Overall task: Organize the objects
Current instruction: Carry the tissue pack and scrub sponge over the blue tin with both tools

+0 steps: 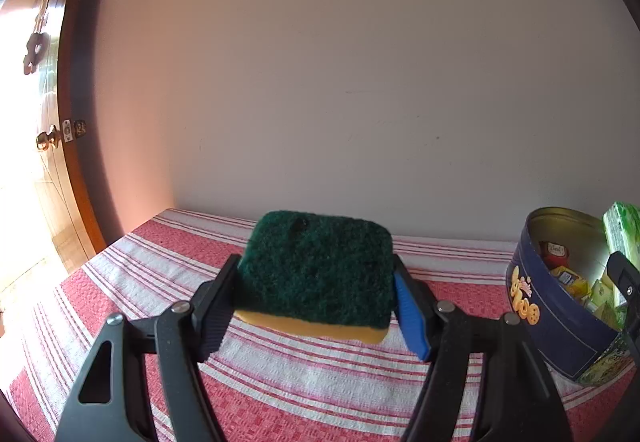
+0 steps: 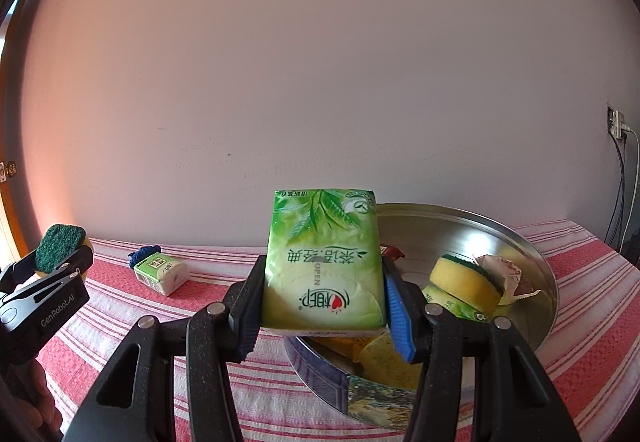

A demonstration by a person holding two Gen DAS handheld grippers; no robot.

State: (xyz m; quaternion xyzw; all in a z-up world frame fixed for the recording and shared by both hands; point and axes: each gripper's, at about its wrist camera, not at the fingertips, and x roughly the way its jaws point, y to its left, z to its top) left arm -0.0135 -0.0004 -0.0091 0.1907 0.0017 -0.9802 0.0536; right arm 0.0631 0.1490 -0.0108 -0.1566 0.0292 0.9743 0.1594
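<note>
A: Left gripper (image 1: 320, 282) is pointing slightly downward over the bench (image 1: 300, 382), which is wearing a red-and-white striped cloth. Its jaws are clenching a scouring sponge (image 1: 316, 270), green scrub face up, yellow foam below. The sponge is sitting across the gap, one pad pressing on each side, clear of the cloth.

B: Right gripper (image 2: 320, 294) is tilting gently down too. Its jaws are grasping a green tissue pack (image 2: 322, 262) by its long sides, printed face toward the camera, lettering upside down. The pack is hanging above the near rim of the round biscuit tin (image 2: 536, 266).

A: Tin contents?

B: A second yellow sponge (image 2: 464, 282) is lying inside with a crumpled wrapper (image 2: 500, 274) just beside it, more packets underneath. From the left wrist the tin is standing at the far right, well apart from the held sponge.

A: Anything loose on the cloth?

B: A small tissue pack (image 2: 162, 274) is lying by the wall, a blue thing touching it behind; cannot tell what.
</note>
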